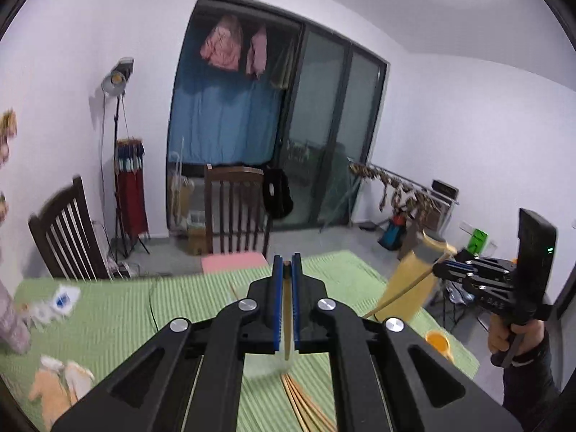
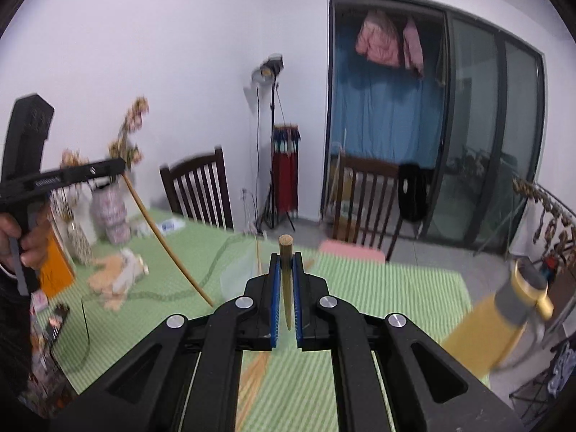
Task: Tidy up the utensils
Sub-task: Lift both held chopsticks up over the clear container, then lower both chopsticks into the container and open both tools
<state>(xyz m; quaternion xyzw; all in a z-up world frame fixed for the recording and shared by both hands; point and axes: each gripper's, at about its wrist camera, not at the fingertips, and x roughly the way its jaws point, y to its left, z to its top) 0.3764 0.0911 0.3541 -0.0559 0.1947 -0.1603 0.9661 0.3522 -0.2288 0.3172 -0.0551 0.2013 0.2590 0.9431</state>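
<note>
From the left wrist, the left gripper (image 1: 287, 266) was clamped on 1 chopstick (image 1: 287, 318), its long axis along the fingers, thick end forward. More loose chopsticks (image 1: 306, 406) lay fanned on the green mat (image 1: 180, 306) below the jaws. Off to its right, the right gripper (image 1: 437, 270) pinched another stick (image 1: 399, 293) slanting down; a thin grip near 1 end could let it swing or slip.

From the right wrist, the right gripper (image 2: 287, 262) held a tapered chopstick (image 2: 286, 280), blunt end ahead, point trailing back. To its left, the left gripper's (image 2: 122, 165) stick (image 2: 169, 248) hung steeply; blur probably exaggerated its curve.
</note>
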